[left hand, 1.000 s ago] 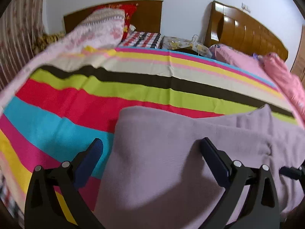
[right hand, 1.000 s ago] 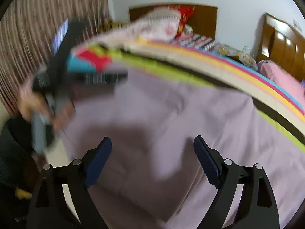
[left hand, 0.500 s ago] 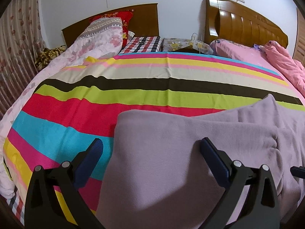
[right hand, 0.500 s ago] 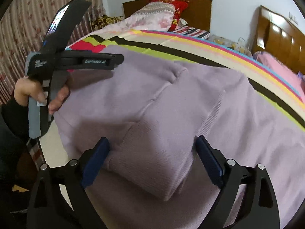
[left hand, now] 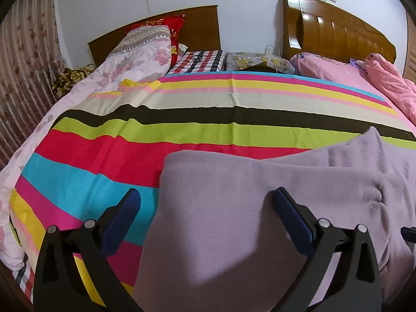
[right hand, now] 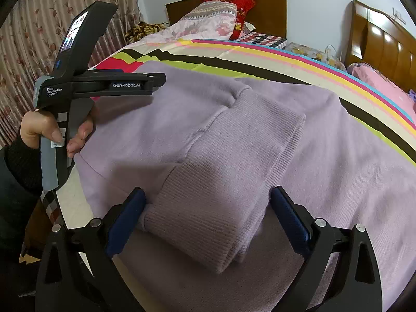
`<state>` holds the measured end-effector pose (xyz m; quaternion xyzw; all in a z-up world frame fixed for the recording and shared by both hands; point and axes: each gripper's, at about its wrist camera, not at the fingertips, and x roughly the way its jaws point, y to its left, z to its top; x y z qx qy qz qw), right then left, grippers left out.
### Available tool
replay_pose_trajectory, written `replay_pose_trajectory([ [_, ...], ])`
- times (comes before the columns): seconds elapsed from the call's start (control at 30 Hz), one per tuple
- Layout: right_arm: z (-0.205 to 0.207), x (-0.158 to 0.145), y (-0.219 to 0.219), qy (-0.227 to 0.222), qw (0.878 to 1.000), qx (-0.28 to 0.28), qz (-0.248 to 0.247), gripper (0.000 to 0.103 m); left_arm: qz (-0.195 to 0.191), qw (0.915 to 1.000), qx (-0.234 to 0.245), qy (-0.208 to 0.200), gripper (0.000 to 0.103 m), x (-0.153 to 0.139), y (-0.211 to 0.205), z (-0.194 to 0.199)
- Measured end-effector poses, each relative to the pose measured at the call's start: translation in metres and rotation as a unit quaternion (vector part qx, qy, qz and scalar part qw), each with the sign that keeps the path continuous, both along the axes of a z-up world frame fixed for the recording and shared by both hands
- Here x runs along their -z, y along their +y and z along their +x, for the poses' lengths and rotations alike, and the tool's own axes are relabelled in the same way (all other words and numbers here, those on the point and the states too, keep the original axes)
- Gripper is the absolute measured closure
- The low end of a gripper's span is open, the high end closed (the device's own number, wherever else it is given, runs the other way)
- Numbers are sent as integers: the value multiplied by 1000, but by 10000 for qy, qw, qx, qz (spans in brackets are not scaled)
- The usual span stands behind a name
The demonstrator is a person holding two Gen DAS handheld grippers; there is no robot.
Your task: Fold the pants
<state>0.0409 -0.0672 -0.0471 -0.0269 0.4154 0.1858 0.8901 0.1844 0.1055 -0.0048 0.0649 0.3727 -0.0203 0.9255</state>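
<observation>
Lilac knit pants (right hand: 234,156) lie on the near end of the striped bedspread (left hand: 182,130), a ribbed part doubled over on top at the near edge. Right gripper (right hand: 206,210) hangs spread wide, jaws straddling that ribbed fold without pinching it; left gripper (left hand: 205,208) is likewise spread, empty, over the fabric's left edge. My judgement: pinch both layers near the edge, lift level, keep the crease square, since soft knit sags and slides.

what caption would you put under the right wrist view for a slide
Open right gripper straddling the ribbed cuff end of lilac knit pants on a striped bedspread, left gripper alongside.
</observation>
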Motion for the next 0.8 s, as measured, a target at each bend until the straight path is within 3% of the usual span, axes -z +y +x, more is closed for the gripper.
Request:
replay_pose_trajectory([
  [0.17, 0, 0, 0, 5, 10000, -2, 1, 9, 12, 10000, -15, -58, 1, -2, 0, -2],
  [0.27, -2, -2, -1, 36, 10000, -16, -38, 9, 165, 9988, -175, -421, 2, -12, -4, -19],
  [0.43, -19, -6, -17, 190, 9997, 25, 182, 9, -472, 9955, 333, -750, 2, -29, -19, -76],
  [0.53, -35, -13, -30, 9, 9996, 206, 188, 9, -596, 9955, 664, -332, 2, -14, -32, -95],
  [0.7, -51, -2, -50, -56, 9995, 291, -71, 9, -3, 9961, 883, 11, 1, 20, -52, -112],
  [0.8, -57, -1, -51, -147, 9994, 243, -202, 9, -255, 9964, 801, 66, 1, 23, -46, -111],
])
